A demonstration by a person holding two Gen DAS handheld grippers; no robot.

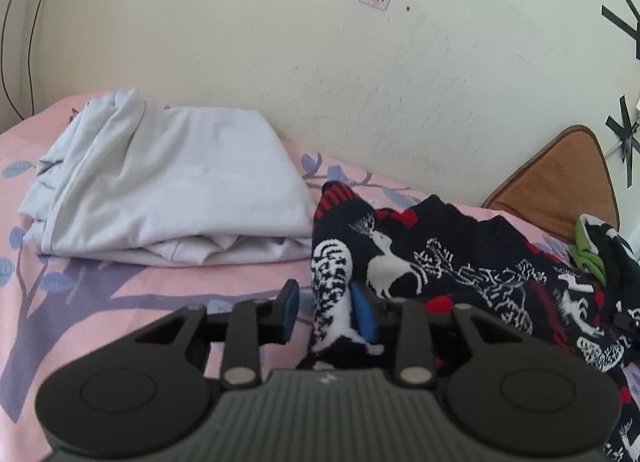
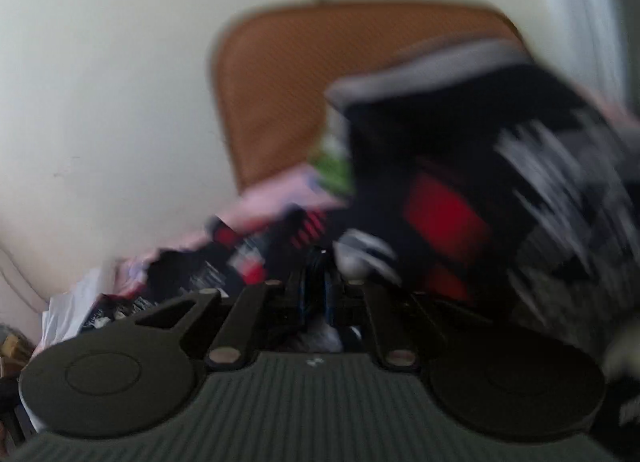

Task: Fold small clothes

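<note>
The left hand-held gripper [image 1: 326,312] sits low over the bed [image 1: 120,290], its blue pads [image 1: 365,312] spread apart with a fold of the dark patterned garment [image 1: 440,262] lying between them. The right pad touches the cloth; the left pad stands clear of it, so the jaws are open around the fold rather than clamped. The garment is black with white deer and red patches, and it spreads across the pink sheet from the gripper toward the right. Just to its left, touching its edge, lies a folded pale grey cloth [image 1: 172,190] near the wall [image 1: 400,82]. A brown cushion [image 1: 560,182] leans against the wall behind the garment, and a green and black item [image 1: 588,250] lies at the garment's far right end.

The right wrist view is badly smeared. The right hand-held gripper [image 2: 318,294] has its fingers drawn close together, and a bit of the garment [image 2: 460,182] appears to be pinched between them, with the cloth rising up and to the right in front of the cushion [image 2: 300,94]. More of the garment trails off to the left over the bed [image 2: 272,190]. A patch of green [image 2: 334,170] shows beside the lifted cloth.
</note>
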